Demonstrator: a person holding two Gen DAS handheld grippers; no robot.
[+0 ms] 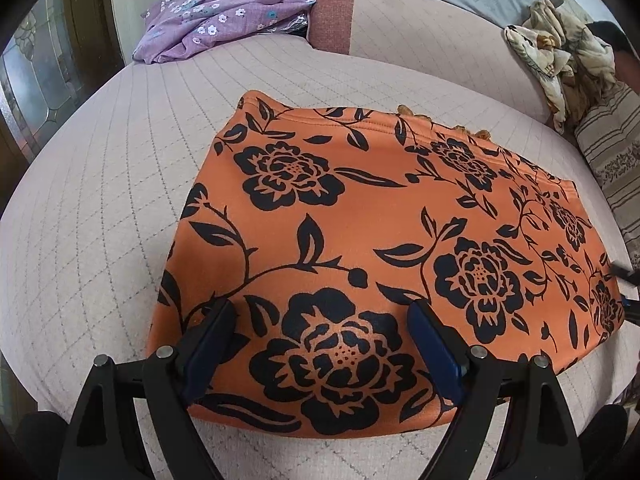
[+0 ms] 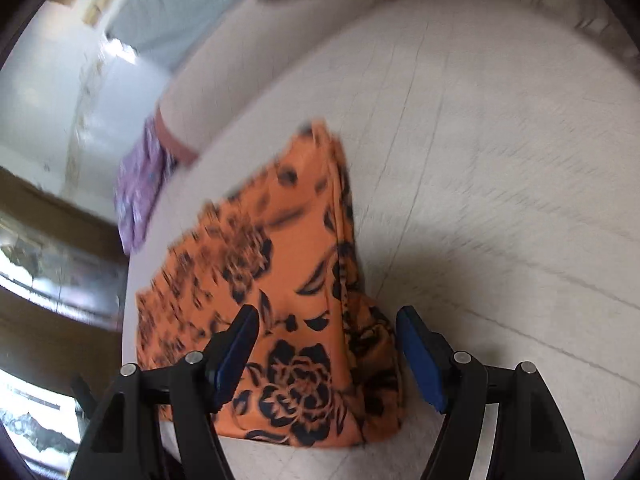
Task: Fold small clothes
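Observation:
An orange garment with black flowers lies folded flat on the pale quilted bed. My left gripper is open wide, and its blue pads stand over the garment's near edge, one on each side of a large flower. In the blurred right wrist view the same garment lies below my right gripper. That gripper is open, with the cloth's right folded edge between the fingers and neither pad pressing on it. Dark fingertips of the right gripper peek in at the far right of the left wrist view.
A purple flowered cloth lies crumpled at the bed's far left, beside a padded headboard. A beige patterned heap and a striped cushion sit at the far right. Dark wooden furniture stands past the bed's left edge.

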